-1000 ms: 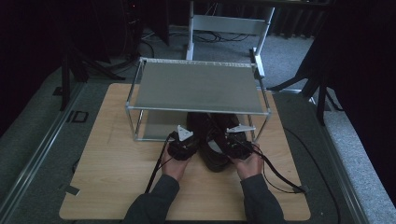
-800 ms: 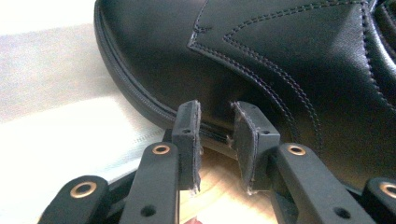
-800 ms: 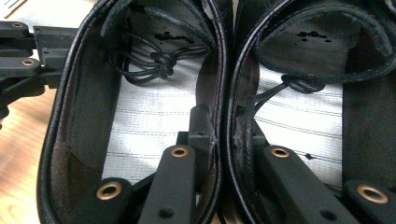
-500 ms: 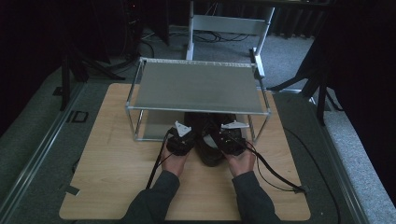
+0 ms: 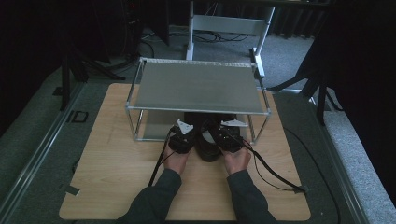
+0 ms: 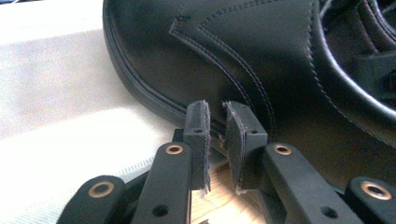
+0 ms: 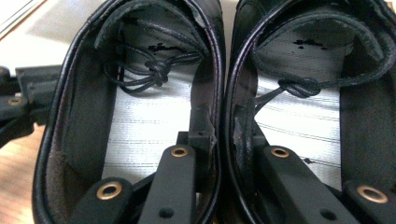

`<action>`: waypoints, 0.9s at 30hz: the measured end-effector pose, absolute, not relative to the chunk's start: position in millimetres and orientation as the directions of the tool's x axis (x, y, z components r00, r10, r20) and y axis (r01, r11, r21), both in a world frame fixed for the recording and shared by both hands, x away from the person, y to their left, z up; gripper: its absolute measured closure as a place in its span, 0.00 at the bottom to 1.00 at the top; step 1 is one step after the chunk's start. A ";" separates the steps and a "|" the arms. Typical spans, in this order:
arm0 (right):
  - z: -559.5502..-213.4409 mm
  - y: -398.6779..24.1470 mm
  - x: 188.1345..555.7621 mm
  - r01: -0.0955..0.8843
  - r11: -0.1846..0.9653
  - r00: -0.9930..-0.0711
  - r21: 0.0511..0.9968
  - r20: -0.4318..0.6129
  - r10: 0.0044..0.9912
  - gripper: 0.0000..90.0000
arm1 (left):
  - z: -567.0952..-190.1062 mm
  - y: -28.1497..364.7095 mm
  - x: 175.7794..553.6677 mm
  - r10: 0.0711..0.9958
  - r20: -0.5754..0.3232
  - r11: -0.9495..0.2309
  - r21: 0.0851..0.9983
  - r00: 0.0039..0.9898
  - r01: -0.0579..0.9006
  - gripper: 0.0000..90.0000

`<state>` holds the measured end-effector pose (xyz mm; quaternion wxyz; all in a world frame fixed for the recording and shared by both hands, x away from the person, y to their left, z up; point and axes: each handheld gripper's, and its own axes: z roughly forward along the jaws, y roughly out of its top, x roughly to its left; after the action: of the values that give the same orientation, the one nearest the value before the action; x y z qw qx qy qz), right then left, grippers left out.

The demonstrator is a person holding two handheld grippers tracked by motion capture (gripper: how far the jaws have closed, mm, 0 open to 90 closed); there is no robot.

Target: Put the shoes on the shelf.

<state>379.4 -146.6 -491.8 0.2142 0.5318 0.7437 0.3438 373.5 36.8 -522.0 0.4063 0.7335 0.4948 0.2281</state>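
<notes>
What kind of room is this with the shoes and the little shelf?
Probably a recording studio or lab, not a home: a wooden board set on grey carpet, dark stands and cables around it, and a bare metal rack over a pair of black shoes.

We see two black leather shoes (image 7: 140, 116) (image 5: 208, 140) standing side by side, touching, upright, openings up with laces knotted inside over pale striped insoles, heels toward us at the rack's front edge.

left tool (image 6: 215, 125): jaws just closing, narrow gap | right tool (image 7: 223, 135): clamped
</notes>
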 end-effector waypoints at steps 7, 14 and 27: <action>-492.8 -146.2 384.4 0.639 0.169 -0.330 0.751 0.068 0.942 0.90 | -519.2 34.8 373.7 0.913 -0.076 -0.173 0.818 0.401 0.548 0.91; -493.0 -145.5 390.4 0.634 0.147 -0.305 0.760 0.070 0.950 0.90 | -518.0 29.8 368.1 0.891 -0.089 -0.188 0.822 0.446 0.538 0.90; -494.8 -140.3 396.5 0.605 0.124 -0.271 0.787 0.057 0.961 0.90 | -518.9 26.7 382.3 0.902 -0.101 -0.154 0.834 0.420 0.530 0.93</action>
<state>396.5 -140.3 -494.8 0.2439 0.5521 0.7089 0.3648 382.3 26.7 -518.9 0.4253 0.7274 0.4922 0.2185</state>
